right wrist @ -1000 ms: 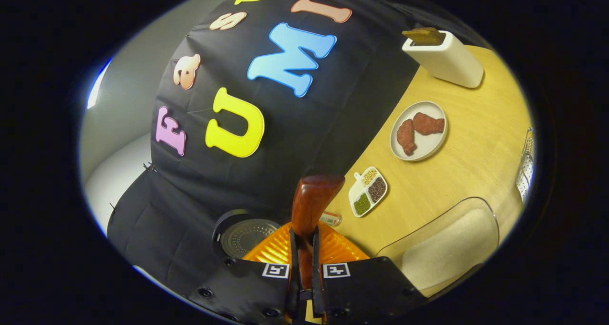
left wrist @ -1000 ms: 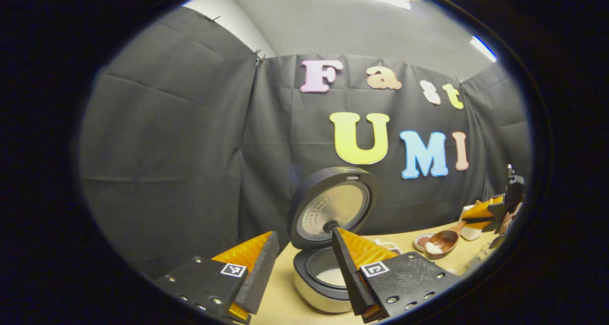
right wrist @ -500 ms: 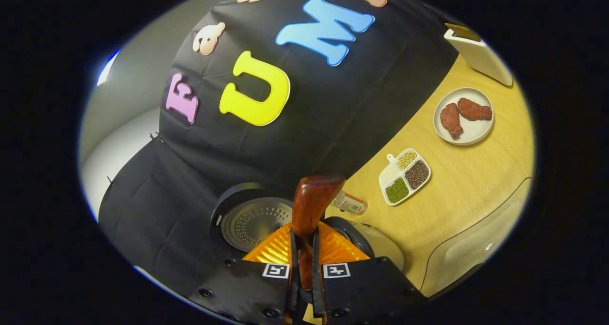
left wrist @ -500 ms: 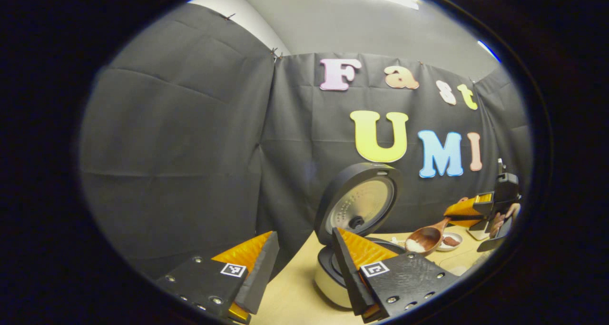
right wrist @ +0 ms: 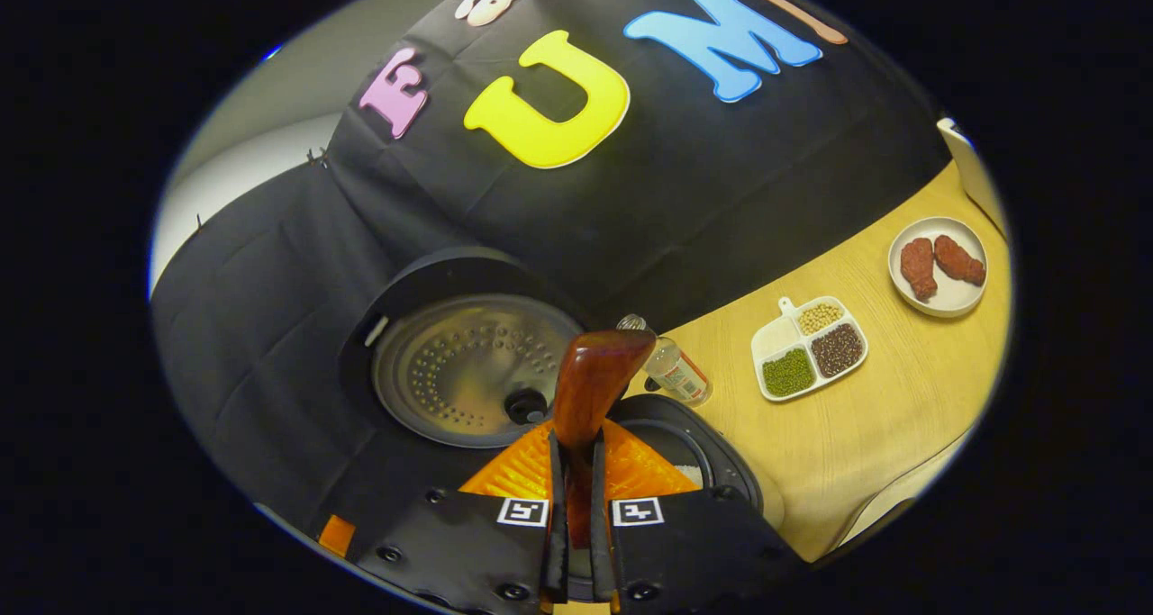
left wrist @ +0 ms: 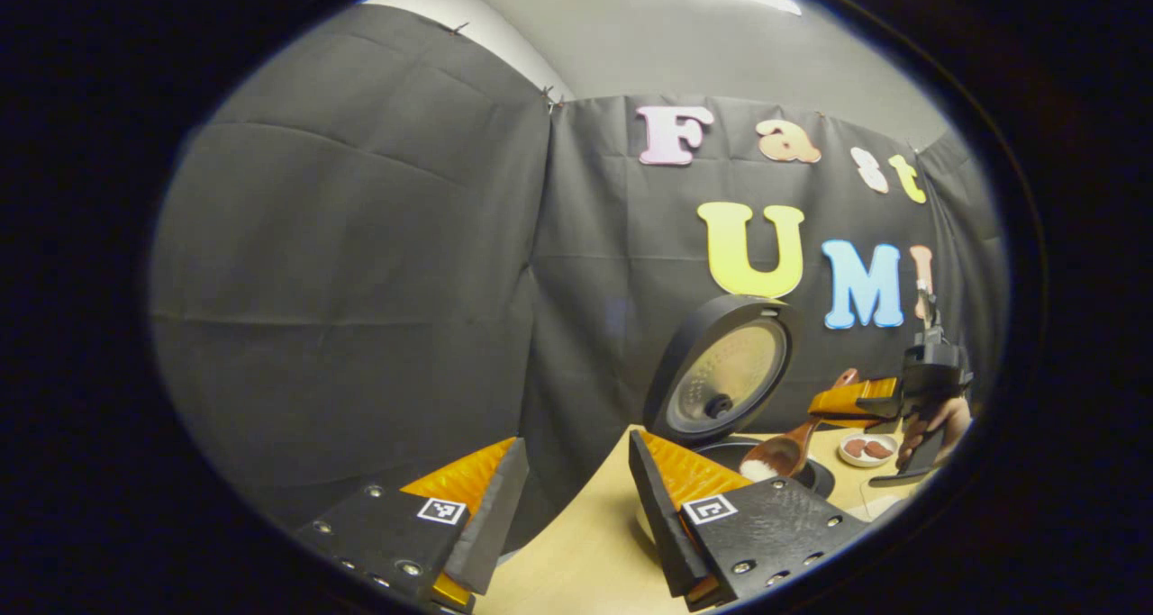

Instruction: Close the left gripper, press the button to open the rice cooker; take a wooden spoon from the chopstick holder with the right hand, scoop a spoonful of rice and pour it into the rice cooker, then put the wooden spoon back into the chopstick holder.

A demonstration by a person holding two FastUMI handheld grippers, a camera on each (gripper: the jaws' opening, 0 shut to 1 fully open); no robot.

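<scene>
In the left gripper view, the left tongs (left wrist: 567, 498) stand wide apart at the bottom, holding nothing, with bare counter (left wrist: 576, 561) between the two fingers. Past the right finger stands the cooker (left wrist: 731, 390), its round lid upright and showing a dull metal inner plate dotted with small holes. The dark rim of its pot shows just below the lid. Over that rim hangs the spoon (left wrist: 782, 453), a smooth brown wooden ladle with a small heap of white rice in its bowl. Its handle runs up and to the right into the right tongs (left wrist: 838, 403), which a hand (left wrist: 937, 421) holds. Beyond the tongs lies one small white plate (left wrist: 867, 448) with two reddish pieces on it.

In the right gripper view, the cooker (right wrist: 468, 372) sits left of centre, its round perforated lid plate open toward the camera and the dark pot ring just right of it. The right tongs (right wrist: 576, 471) are pressed together on the spoon (right wrist: 596, 381), whose glossy handle rises from between the two fingers above the pot's edge. Just behind the spoon lies one small clear bottle (right wrist: 671, 370) on its side. Further right on the pale wood-grain counter (right wrist: 865, 417) are one white divided dish (right wrist: 809, 348) with four compartments of grains and beans, and the round plate (right wrist: 940, 255).
</scene>
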